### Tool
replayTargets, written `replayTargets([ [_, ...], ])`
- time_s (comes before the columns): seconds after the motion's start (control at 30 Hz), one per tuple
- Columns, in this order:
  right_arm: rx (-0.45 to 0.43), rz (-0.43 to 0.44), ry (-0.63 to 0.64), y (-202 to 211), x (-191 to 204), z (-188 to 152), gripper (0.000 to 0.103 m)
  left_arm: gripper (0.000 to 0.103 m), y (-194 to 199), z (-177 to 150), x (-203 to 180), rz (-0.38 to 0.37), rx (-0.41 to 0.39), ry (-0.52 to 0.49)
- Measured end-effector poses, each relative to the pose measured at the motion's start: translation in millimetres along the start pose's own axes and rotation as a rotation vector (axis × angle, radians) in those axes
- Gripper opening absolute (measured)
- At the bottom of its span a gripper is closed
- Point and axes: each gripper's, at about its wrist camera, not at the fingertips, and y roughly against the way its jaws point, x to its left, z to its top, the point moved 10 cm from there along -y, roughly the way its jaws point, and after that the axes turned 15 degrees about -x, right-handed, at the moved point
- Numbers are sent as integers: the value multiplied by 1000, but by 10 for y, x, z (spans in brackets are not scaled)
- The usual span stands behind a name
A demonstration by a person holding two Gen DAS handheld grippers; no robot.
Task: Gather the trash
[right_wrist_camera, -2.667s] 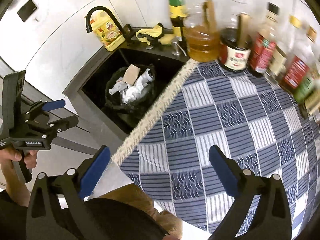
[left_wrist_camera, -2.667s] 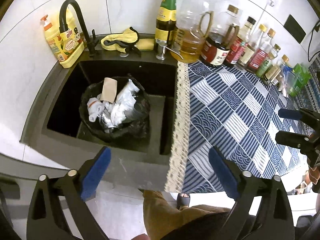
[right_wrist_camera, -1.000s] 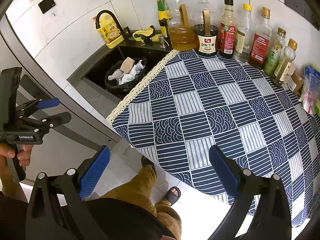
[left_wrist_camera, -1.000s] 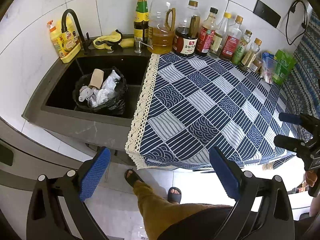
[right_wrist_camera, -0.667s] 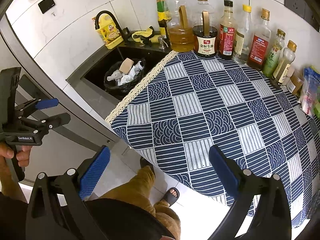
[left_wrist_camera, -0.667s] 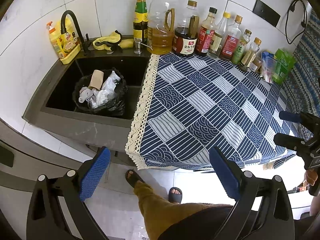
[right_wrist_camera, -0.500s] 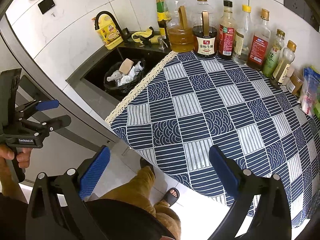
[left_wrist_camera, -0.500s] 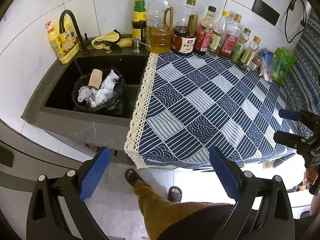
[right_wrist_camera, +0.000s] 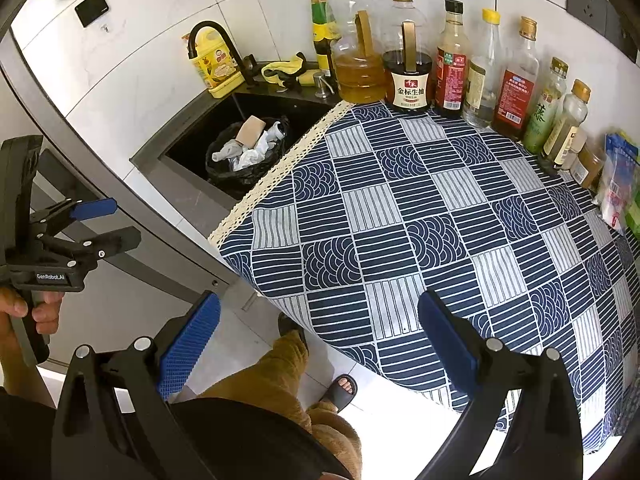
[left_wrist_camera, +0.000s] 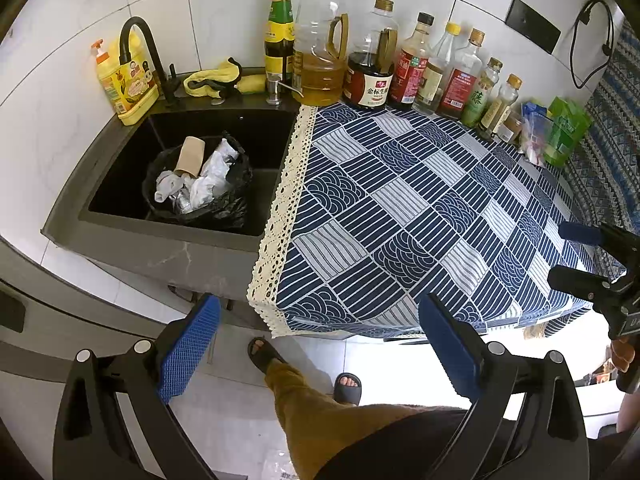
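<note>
A black trash bag [left_wrist_camera: 224, 204] [right_wrist_camera: 224, 172] sits in the dark sink [left_wrist_camera: 120, 196], filled with crumpled white paper [left_wrist_camera: 208, 182], foil and a cardboard tube [left_wrist_camera: 191, 156] [right_wrist_camera: 250, 130]. My left gripper [left_wrist_camera: 320, 344] hangs open and empty, held back from the counter above the floor. My right gripper [right_wrist_camera: 320, 344] is also open and empty, off the front edge of the blue patterned cloth [right_wrist_camera: 440, 220]. Each gripper shows in the other's view: the right one [left_wrist_camera: 576, 252] at the far right, the left one [right_wrist_camera: 104, 224] at the far left in a hand.
A row of oil and sauce bottles [left_wrist_camera: 368, 68] lines the tiled wall. A yellow soap bottle [left_wrist_camera: 124, 80], black faucet [left_wrist_camera: 140, 48] and yellow cloth [left_wrist_camera: 216, 80] sit behind the sink. Packets [left_wrist_camera: 560, 132] stand at the right end. A person's legs and sandals [left_wrist_camera: 348, 388] are below.
Both grippers have pulled back and up from the sink and counter, so the whole cloth and bottle row came into view. In the last second the scene barely shifts. Both stay open.
</note>
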Motion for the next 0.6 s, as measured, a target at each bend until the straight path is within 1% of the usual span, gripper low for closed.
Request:
replayTargets([
  [0.47, -9, -8, 9, 12, -18, 16, 98, 96, 7, 5, 7, -1, 3, 5],
  [0.6, -11, -6, 10, 14, -24, 27, 98, 96, 15, 24, 3, 13, -6, -3],
])
